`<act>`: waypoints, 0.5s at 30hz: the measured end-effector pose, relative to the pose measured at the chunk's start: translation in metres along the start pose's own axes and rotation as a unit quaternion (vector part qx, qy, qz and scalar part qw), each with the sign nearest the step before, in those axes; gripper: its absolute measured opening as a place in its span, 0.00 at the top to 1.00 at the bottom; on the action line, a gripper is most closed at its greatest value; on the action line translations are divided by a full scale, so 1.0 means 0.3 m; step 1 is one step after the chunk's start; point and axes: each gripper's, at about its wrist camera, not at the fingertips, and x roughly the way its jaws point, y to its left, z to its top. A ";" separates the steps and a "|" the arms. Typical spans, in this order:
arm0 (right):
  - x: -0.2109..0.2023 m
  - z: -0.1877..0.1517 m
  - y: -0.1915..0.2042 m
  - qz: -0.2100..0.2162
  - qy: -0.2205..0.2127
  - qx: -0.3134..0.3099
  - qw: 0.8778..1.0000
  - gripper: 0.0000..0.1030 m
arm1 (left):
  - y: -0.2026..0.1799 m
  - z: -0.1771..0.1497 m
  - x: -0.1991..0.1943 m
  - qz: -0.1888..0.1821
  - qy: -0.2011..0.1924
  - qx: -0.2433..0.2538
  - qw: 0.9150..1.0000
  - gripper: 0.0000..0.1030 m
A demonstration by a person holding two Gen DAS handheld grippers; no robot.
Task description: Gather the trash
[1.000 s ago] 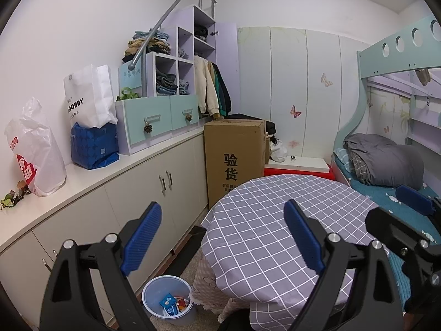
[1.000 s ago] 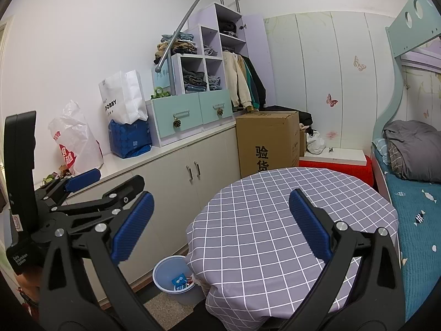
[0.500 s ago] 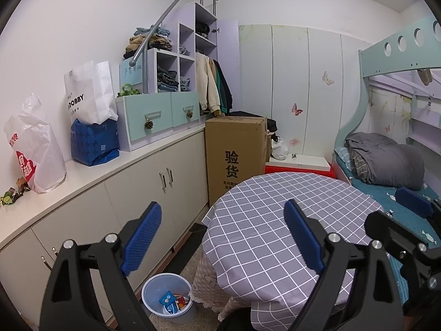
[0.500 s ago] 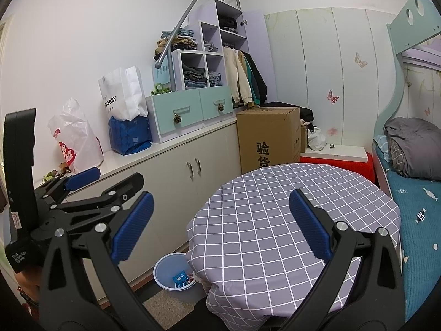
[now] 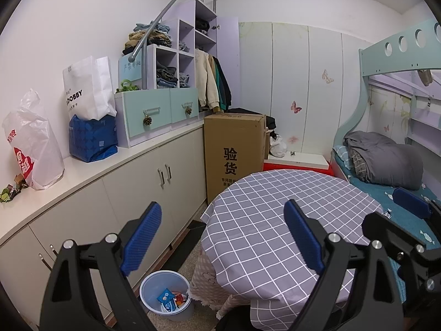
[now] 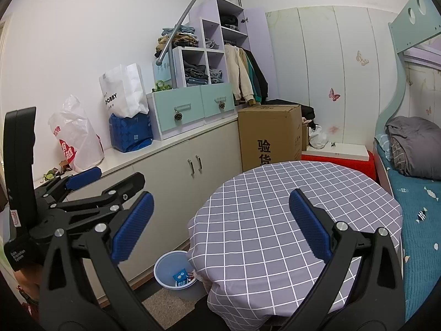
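Observation:
A light blue trash bin (image 5: 164, 295) (image 6: 175, 270) stands on the floor between the round table and the cabinets, with wrappers (image 5: 168, 302) (image 6: 182, 277) inside it. My left gripper (image 5: 220, 237) is open and holds nothing, raised over the near left edge of the table. The right gripper (image 6: 220, 227) is also open with nothing in it, above the table's near side. In the right wrist view the left gripper (image 6: 91, 184) shows from the side at the left. The right gripper's blue fingertip (image 5: 410, 202) appears at the right of the left wrist view.
A round table with a grey checked cloth (image 5: 278, 220) (image 6: 289, 207) fills the middle. White cabinets (image 5: 154, 182) line the left wall, bearing plastic bags (image 5: 30, 143) and a blue bag (image 5: 92, 140). A tall cardboard box (image 5: 234, 149) stands behind. A bunk bed (image 5: 386, 165) is at the right.
Both views have shifted only slightly; the scene sits a little lower and the cameras have drifted a touch. Both grippers stay open with nothing in them.

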 end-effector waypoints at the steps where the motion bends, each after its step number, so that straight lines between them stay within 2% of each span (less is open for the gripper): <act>1: 0.002 -0.002 0.000 0.000 0.001 0.000 1.000 0.06 | 0.003 0.002 0.001 0.001 0.000 0.000 1.000 0.14; 15: 0.030 -0.018 0.007 0.010 0.011 0.003 1.000 0.06 | 0.027 -0.003 -0.001 0.005 0.000 -0.010 1.000 0.14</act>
